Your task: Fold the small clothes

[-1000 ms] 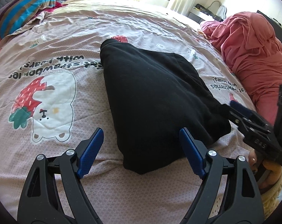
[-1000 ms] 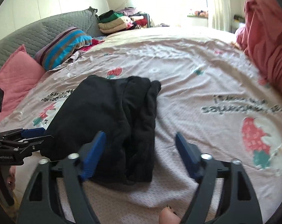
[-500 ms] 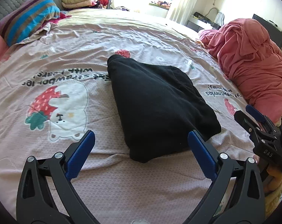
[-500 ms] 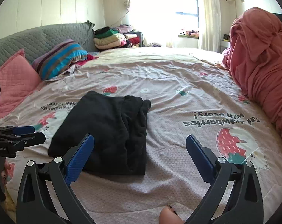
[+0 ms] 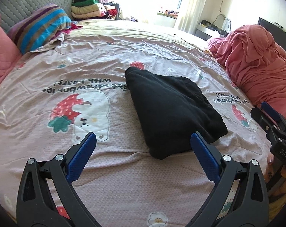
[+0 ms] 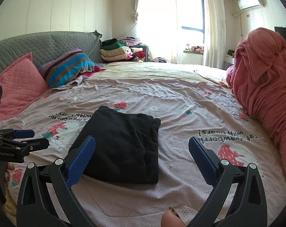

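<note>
The black garment lies folded on the bed, in front of both my hands and a little below them. It is a compact packet, longer than wide. In the left wrist view its long axis runs from the near edge, just ahead of my fingers, away toward the strawberry print further up the sheet, and it leans slightly to the left as it goes away. In the right wrist view the same packet sits left of centre, with the thick layered edge on its right side.

From my left hand-held gripper the garment lies ahead and to the right; its near corner comes almost behind my right finger but does not touch it. From my right hand-held gripper it lies ahead and to the left, and its near left corner is hidden behind my left finger. I judge that both hands are about equally near, one at each near corner, so either can reach the near edge first.

Both hand-held grippers are spread wide. Nothing is between the blue pads, and they touch neither the cloth nor the sheet. Each one also shows at the edge of the other's view, likewise empty.

The fold looks finished to me. If one more fold is wanted, it would go across the long axis; if not, the packet must be taken from the near short edge.
</note>
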`<state>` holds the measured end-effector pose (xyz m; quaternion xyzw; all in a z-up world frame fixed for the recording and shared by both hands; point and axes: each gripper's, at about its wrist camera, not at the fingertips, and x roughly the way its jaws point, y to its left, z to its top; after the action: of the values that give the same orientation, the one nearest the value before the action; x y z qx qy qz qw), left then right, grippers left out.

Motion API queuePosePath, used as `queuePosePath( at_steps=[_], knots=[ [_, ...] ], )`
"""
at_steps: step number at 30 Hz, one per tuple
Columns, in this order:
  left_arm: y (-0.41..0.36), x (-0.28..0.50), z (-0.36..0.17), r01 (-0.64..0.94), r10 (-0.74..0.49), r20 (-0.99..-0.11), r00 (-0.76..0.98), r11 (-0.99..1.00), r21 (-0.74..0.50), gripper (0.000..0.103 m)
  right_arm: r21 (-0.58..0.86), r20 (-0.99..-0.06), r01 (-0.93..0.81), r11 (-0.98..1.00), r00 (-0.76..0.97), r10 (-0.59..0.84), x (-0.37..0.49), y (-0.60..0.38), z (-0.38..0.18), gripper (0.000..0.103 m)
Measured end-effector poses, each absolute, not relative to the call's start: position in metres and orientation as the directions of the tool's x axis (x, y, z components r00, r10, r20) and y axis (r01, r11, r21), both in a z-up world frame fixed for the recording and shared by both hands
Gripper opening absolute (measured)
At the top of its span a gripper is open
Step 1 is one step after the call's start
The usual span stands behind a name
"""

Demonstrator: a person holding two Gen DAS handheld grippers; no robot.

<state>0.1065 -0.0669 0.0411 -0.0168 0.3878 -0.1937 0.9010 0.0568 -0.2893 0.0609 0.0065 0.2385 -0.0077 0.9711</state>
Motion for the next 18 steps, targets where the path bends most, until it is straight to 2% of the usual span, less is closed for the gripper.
queuePosePath(
  at_steps=[18],
  knots=[
    [-0.043,0.070,0.044,0.334,-0.335,-0.645,0.687,0.934,-0.129,0.094,0.015,-0.473,0.015,1.000,0.881,-0.006,0.032,-0.260,0.052,0.098]
  ],
)
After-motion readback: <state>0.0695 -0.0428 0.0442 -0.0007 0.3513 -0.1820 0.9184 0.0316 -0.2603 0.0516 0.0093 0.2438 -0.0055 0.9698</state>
